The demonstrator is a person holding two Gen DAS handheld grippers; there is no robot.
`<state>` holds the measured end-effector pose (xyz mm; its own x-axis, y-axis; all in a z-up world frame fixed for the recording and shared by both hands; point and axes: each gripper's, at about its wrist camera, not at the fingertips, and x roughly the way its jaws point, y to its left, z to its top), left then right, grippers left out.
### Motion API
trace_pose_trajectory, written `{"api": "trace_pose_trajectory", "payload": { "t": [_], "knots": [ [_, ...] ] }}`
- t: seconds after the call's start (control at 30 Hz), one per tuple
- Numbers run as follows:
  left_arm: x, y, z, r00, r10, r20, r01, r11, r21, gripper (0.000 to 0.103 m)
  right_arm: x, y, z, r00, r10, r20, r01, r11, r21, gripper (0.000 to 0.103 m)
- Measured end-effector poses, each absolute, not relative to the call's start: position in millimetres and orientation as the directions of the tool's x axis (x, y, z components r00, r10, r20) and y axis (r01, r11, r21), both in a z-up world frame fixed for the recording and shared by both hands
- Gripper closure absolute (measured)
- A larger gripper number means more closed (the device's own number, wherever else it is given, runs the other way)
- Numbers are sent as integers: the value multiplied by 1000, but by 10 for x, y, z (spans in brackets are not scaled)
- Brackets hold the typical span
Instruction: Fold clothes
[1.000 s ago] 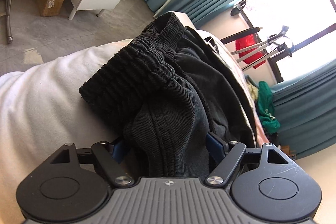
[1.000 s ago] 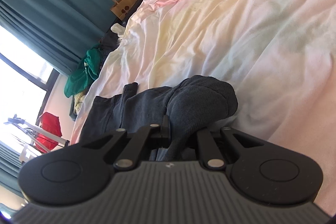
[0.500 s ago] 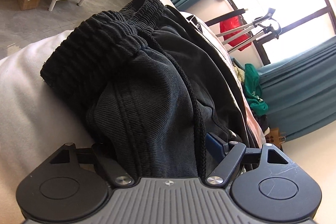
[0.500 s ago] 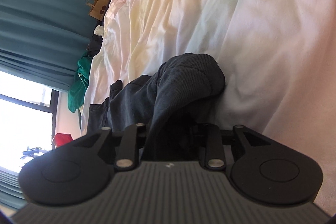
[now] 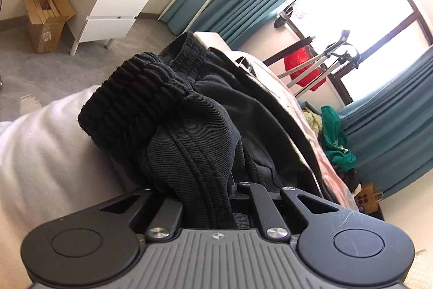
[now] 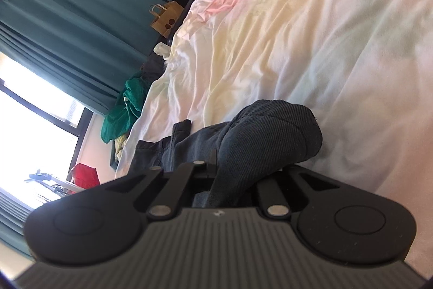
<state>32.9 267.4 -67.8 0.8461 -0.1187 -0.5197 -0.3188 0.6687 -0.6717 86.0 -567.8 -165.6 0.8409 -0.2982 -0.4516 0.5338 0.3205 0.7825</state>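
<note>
Both sets of jaws pinch the black trousers (ribbed cuff ahead of the left), stretched lengthwise toward the window.

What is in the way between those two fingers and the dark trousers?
Nothing visible. The left gripper is shut on the black trousers near the ribbed waistband; the right gripper pinches their fabric too.

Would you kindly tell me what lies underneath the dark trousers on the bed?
Under the dark trousers lies the pastel bedsheet, visible all around them; a white bed cover shows beneath the ribbed waistband. What is directly below the bunched fabric is covered.
</note>
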Motion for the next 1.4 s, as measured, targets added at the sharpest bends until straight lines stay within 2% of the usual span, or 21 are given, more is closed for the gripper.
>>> {"api": "trace_pose_trajectory", "payload": {
  "t": [0.2,0.27,0.37,0.6,0.7,0.83,1.03,1.17,1.3,1.4],
  "knots": [
    [-27,2763,-445,938,-117,-326,-204,575,-792,98,701,-5552,-1350,849,-385,-362,503,379,777,96],
    [-83,2772,-417,947,-129,-296,-178,555,-812,98,655,-5509,-1255,846,-414,-335,502,410,762,96],
    [-57,2744,-405,941,-128,-313,-188,572,-799,98,638,-5509,-1183,854,-416,-313,491,444,749,96],
    [279,2672,-186,952,-75,-297,-199,589,-784,98,915,-5543,-1078,849,-408,-336,518,511,686,96],
    [625,2650,-160,953,-41,-299,-223,572,-790,98,1246,-5435,-957,848,-426,-315,527,612,590,96],
    [1359,2714,-154,957,-23,-288,-232,536,-812,98,1936,-5376,-873,845,-435,-311,535,675,508,96],
    [2690,2836,-333,931,-20,-364,-291,558,-777,98,3261,-5212,-952,798,-478,-367,592,737,328,96],
    [3454,2887,-531,903,-15,-430,-341,585,-736,97,3906,-5142,-1112,764,-493,-416,628,714,308,95],
    [3824,2914,-824,870,-22,-493,-392,577,-717,91,4279,-5106,-1248,736,-489,-469,647,712,273,93],
    [3813,2942,-864,878,-58,-476,-359,577,-733,72,4335,-5155,-1296,743,-438,-505,627,720,297,91]
  ]
}}
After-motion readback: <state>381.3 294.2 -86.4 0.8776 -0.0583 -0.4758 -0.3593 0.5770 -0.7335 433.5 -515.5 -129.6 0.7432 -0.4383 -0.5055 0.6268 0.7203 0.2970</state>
